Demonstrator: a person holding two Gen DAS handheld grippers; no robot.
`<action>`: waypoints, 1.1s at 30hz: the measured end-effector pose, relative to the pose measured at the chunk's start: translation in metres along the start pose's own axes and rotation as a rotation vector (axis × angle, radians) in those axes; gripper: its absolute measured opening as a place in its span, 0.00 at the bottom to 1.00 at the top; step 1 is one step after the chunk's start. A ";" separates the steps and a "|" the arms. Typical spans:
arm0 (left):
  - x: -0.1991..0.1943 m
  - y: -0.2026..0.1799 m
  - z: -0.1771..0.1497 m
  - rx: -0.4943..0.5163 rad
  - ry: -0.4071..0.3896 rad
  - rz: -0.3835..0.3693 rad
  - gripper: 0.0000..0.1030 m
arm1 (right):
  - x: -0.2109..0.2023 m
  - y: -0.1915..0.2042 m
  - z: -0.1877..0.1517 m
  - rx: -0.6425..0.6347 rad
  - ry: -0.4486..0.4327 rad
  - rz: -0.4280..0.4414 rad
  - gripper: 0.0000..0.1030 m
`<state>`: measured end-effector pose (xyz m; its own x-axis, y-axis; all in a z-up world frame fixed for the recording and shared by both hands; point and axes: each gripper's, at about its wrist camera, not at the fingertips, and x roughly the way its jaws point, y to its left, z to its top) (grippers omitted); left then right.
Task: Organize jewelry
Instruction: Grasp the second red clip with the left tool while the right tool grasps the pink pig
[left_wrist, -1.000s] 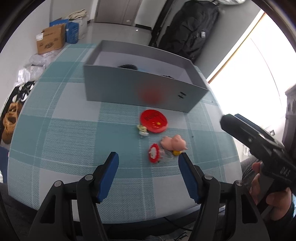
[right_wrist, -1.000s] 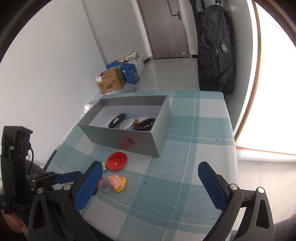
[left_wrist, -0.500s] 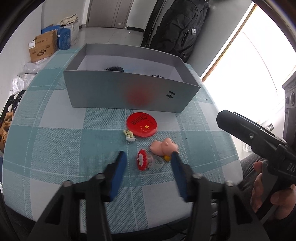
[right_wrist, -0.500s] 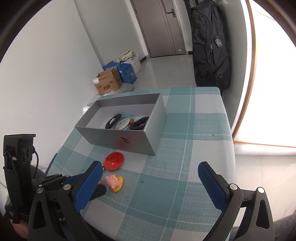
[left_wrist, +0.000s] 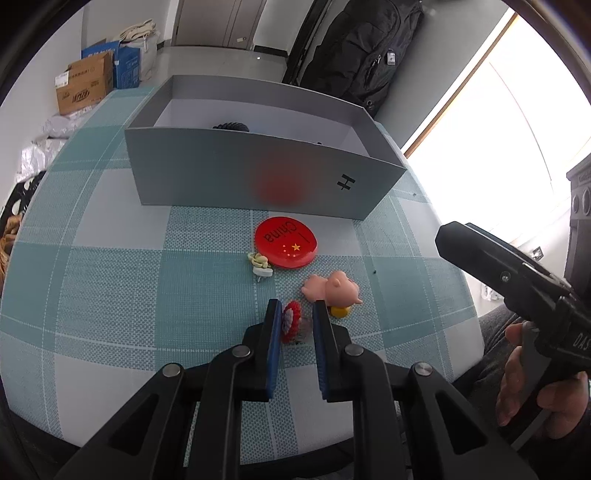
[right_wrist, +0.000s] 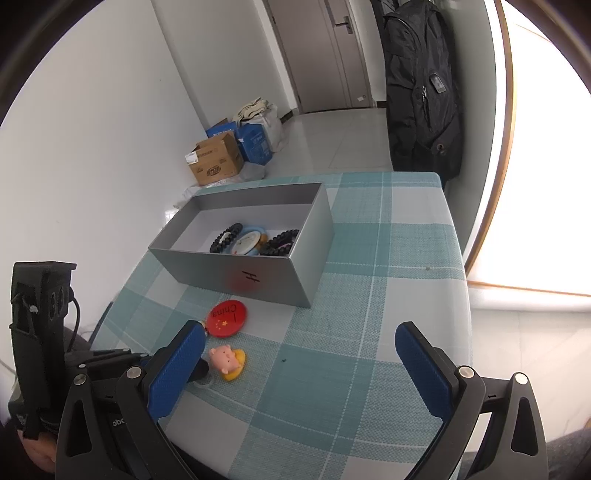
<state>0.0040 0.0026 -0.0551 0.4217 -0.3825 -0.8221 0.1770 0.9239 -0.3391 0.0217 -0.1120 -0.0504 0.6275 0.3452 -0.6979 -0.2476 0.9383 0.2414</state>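
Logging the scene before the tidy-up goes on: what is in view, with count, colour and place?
box: 1, grey, far on the table
bead bracelets: 2, black, in box
round badge: 1, red, before box
pig charm: 1, pink, near badge
small charm: 1, pale, left of badge
red ring: 1, between left tongs
table: 1, teal check
backpack: 1, black, by wall
left tongs: shut on ring
right tongs: open, empty

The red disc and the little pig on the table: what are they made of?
Red disc: probably a metal or plastic badge with a glossy coating; it shines, is printed "China" with stars, and throws a red glow onto the grey box. Pig: likely soft rubber or moulded plastic; matte, rounded, one even pink. Neither is certain from looks alone.
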 end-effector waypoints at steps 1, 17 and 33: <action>-0.001 0.001 0.000 -0.007 -0.001 0.000 0.12 | 0.000 0.000 0.000 0.002 0.003 0.002 1.00; -0.053 0.033 0.018 -0.147 -0.179 -0.093 0.12 | 0.016 0.017 -0.011 -0.048 0.084 0.036 0.99; -0.060 0.054 0.026 -0.218 -0.201 -0.172 0.12 | 0.053 0.073 -0.027 -0.256 0.172 0.000 0.47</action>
<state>0.0110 0.0751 -0.0122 0.5726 -0.5057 -0.6453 0.0758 0.8164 -0.5726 0.0168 -0.0258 -0.0876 0.4992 0.3157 -0.8069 -0.4392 0.8949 0.0784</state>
